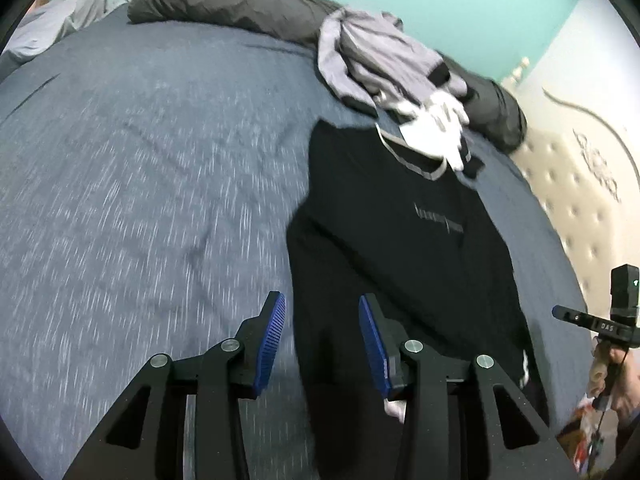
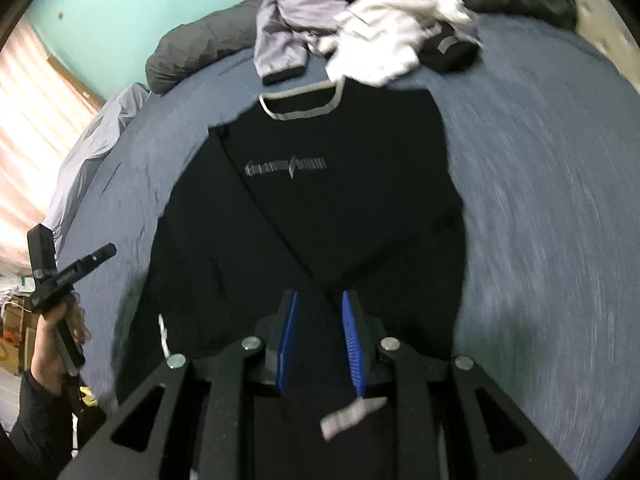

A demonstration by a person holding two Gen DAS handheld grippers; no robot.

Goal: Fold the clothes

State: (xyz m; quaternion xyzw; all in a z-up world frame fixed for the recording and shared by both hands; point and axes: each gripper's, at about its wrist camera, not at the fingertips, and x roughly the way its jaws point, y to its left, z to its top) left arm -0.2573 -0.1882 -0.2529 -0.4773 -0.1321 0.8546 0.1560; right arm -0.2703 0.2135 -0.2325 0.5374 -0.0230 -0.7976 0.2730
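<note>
A: Where was the black shirt relative to the two tools?

B: It lay front-up on the blue bedcover, collar away from both of them. The right gripper hung over its lower middle; the left gripper hung over its left edge, half above bare cover. Both sleeves seemed already folded in across the body, though the blur made the creases hard to trace.

A: Did either tool have hold of it?

B: Not as far as the views showed. The left jaws stood well apart with only shirt edge and cover visible past them, nothing pinched. The right jaws stood narrower, a clear gap between the blue pads, with dark cloth showing beyond the gap and not between them. A pale tab lay below the right tool; what it was could not be told.

A: So which step was that?

B: Probably between folds: the sides looked done, and the grippers were free above the hem end.

A: And next?

B: Most likely each tool would need to drop to a hem corner nearest itself, pinch through both layers, and carry the hem forward to the collar. The pile of unfolded clothes lay just beyond the collar, so the fold should stop short of it.
</note>
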